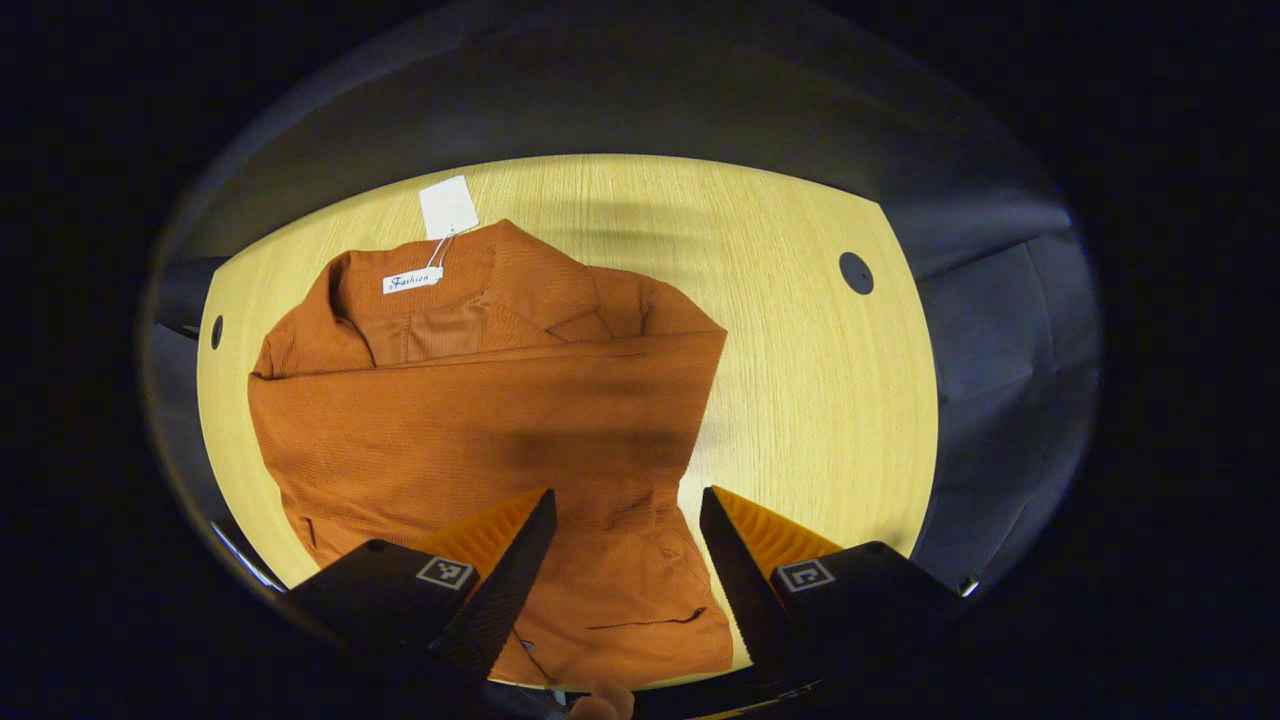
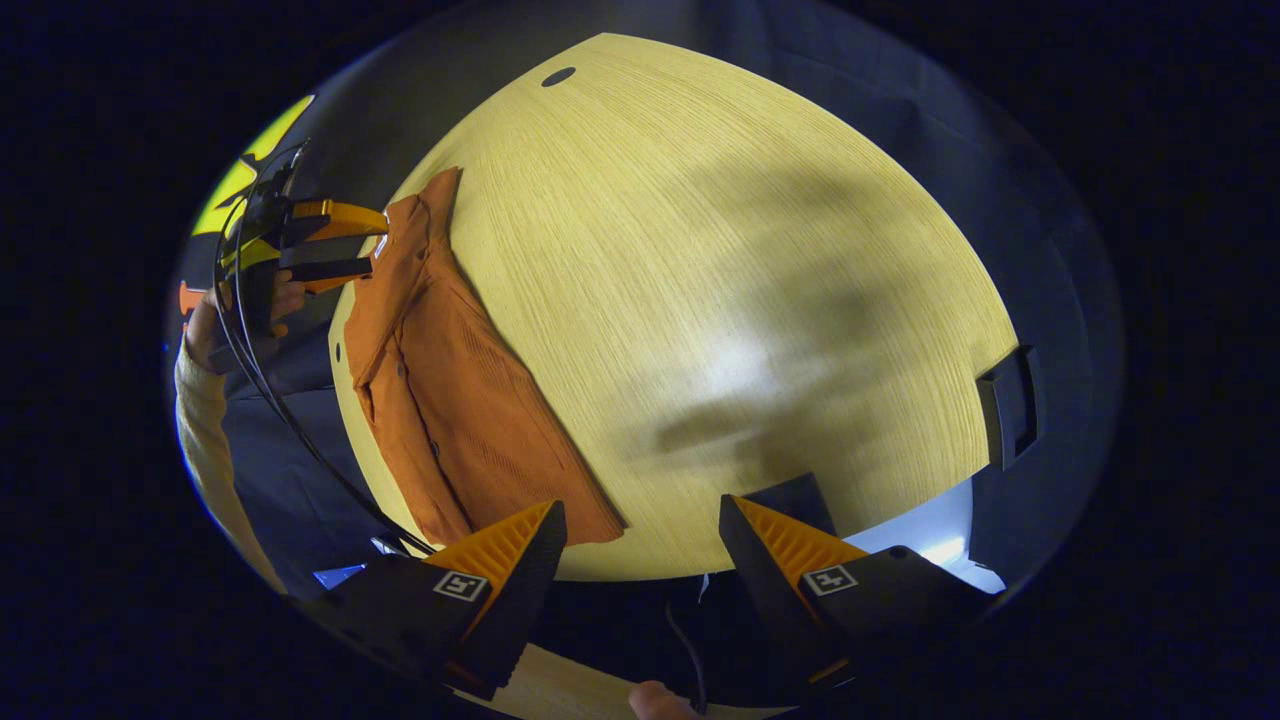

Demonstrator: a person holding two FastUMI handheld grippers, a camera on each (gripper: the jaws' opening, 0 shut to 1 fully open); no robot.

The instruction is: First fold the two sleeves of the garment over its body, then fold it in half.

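Table: a pale wood-grain table [image 1: 800, 380] under dark cloth walls, with small round holes near its edges; one hole [image 1: 856, 272] lies well right of the garment.
Garment: the rust-orange garment [image 1: 480, 420] lies flat on the table's left part, collar toward the far edge; a sleeve [image 1: 500, 395] is folded straight across the body just below the collar.
Tag: a white hang tag [image 1: 447, 206] rests on the wood just beyond the collar, with a white neck label [image 1: 411, 280] inside it.
Left gripper: the left gripper [image 1: 625, 560] hangs above the garment's lower right part, fingers spread apart, nothing between them. In the right gripper view it [image 2: 372, 250] sits at the garment's far left end, held by a hand [image 2: 215, 325] in a pale sleeve.
Right gripper: the right gripper [image 2: 640, 570] is released and empty, above the table's near edge, just right of the garment [image 2: 450, 400].
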